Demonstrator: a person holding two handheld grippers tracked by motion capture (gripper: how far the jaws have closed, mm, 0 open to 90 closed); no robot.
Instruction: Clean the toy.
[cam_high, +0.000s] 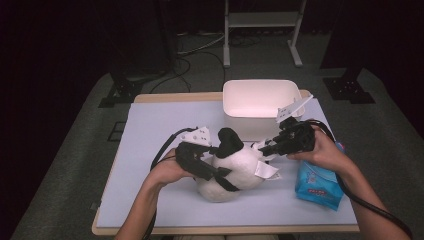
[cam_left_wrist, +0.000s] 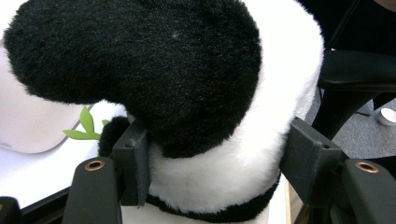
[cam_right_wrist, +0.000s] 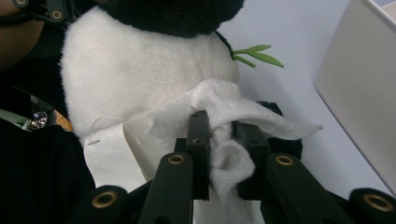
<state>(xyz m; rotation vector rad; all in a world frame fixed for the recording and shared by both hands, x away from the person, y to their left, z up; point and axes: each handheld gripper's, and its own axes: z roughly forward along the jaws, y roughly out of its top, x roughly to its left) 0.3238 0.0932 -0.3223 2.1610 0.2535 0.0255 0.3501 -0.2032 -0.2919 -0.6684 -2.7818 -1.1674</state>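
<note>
A plush panda (cam_high: 235, 172), white with black patches, sits on the pale mat near the table's middle. My left gripper (cam_high: 222, 167) comes in from the left and is shut on it. In the left gripper view both pads (cam_left_wrist: 135, 163) press into the panda's white fur (cam_left_wrist: 210, 158) under a black patch. My right gripper (cam_high: 262, 149) reaches from the right, shut on a crumpled white tissue (cam_right_wrist: 243, 109). The tissue lies against the panda's white side (cam_right_wrist: 130, 74), beside a hanging sewn-in label (cam_right_wrist: 109, 156).
A white tub (cam_high: 260, 97) stands at the back of the table, just beyond my right gripper. A blue tissue pack (cam_high: 317, 185) lies at the right under my right forearm. The pale mat (cam_high: 150, 145) stretches off to the left. A small green felt leaf (cam_right_wrist: 259, 53) sticks out from the panda.
</note>
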